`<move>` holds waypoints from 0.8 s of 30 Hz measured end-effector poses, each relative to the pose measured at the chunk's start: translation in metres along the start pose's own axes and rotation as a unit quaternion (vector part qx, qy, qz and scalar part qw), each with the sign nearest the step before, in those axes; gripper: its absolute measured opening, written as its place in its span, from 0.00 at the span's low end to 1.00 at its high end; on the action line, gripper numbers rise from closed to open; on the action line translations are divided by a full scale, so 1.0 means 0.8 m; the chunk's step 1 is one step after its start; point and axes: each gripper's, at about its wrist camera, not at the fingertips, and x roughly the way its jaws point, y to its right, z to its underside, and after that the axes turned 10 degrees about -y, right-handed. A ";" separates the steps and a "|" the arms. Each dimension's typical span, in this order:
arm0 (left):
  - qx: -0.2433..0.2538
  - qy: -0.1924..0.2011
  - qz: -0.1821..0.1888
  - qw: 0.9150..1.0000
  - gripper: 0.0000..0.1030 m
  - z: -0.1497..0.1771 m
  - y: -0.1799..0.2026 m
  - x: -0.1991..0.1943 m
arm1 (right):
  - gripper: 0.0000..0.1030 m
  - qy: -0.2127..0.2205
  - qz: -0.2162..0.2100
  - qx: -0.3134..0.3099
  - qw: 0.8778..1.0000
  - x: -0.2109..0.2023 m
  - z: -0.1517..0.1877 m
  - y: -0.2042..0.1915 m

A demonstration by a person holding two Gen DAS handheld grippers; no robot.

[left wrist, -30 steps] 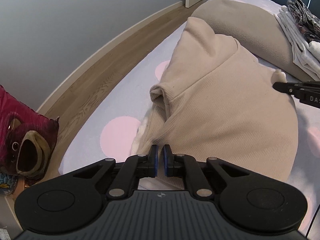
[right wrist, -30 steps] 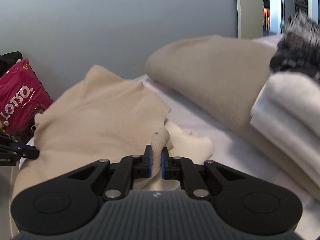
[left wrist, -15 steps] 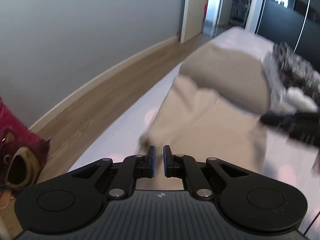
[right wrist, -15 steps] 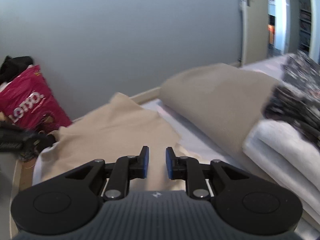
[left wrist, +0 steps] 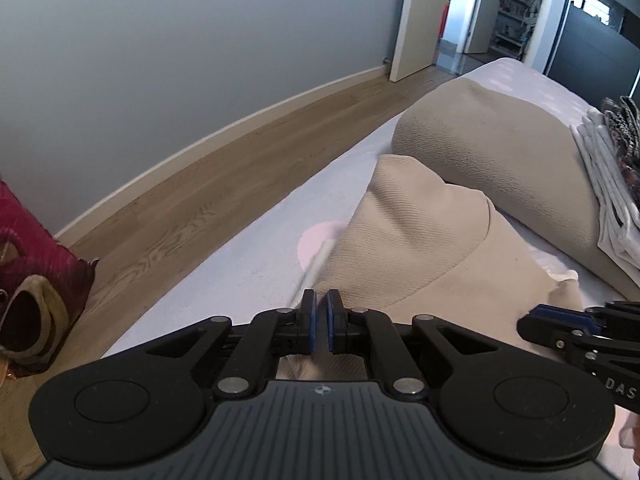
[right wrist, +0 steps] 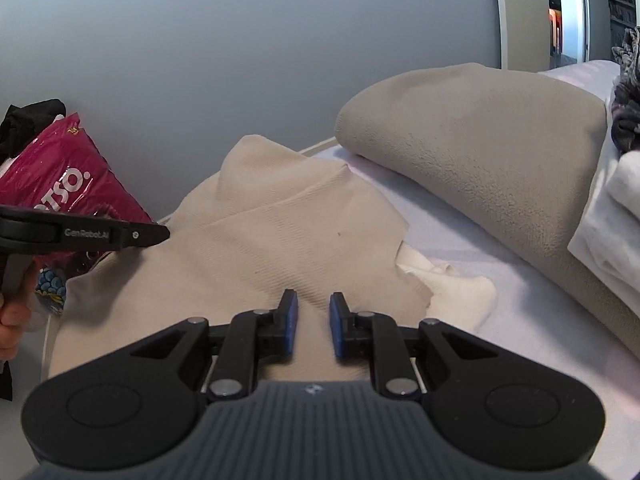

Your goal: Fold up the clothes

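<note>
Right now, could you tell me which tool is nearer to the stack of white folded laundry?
Right. The right tool hangs over the beige garment with the white stack just to its right; the left tool sits at the garment's far edge, nearer the floor.
</note>
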 end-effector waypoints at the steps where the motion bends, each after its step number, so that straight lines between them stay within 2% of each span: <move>1: 0.001 0.001 -0.005 1.000 0.05 0.000 0.003 -0.006 | 0.21 -0.001 -0.001 0.003 1.000 -0.005 -0.001 -0.001; 6: 0.002 0.038 -0.006 0.999 0.05 0.021 0.012 -0.059 | 0.34 -0.006 -0.013 0.012 1.000 -0.055 0.006 -0.004; 13: -0.001 0.010 0.009 1.000 0.07 0.079 0.036 -0.139 | 0.34 -0.012 -0.008 -0.016 1.000 -0.131 0.025 -0.031; 15: 0.001 0.022 0.007 1.000 0.15 0.098 0.044 -0.169 | 0.38 -0.008 -0.010 -0.022 1.000 -0.163 0.036 -0.038; 18: -0.010 0.043 -0.001 0.999 0.18 0.121 0.059 -0.213 | 0.52 0.004 -0.020 -0.023 1.000 -0.203 0.051 -0.048; 19: -0.015 0.050 -0.001 0.999 0.21 0.129 0.064 -0.227 | 0.53 0.004 -0.018 -0.022 1.000 -0.216 0.056 -0.052; 21: -0.021 0.058 -0.002 0.998 0.32 0.142 0.078 -0.250 | 0.53 0.005 -0.010 -0.019 1.000 -0.242 0.065 -0.060; 24: -0.016 0.070 0.011 0.997 0.33 0.162 0.096 -0.281 | 0.53 0.010 0.008 -0.027 1.000 -0.281 0.083 -0.073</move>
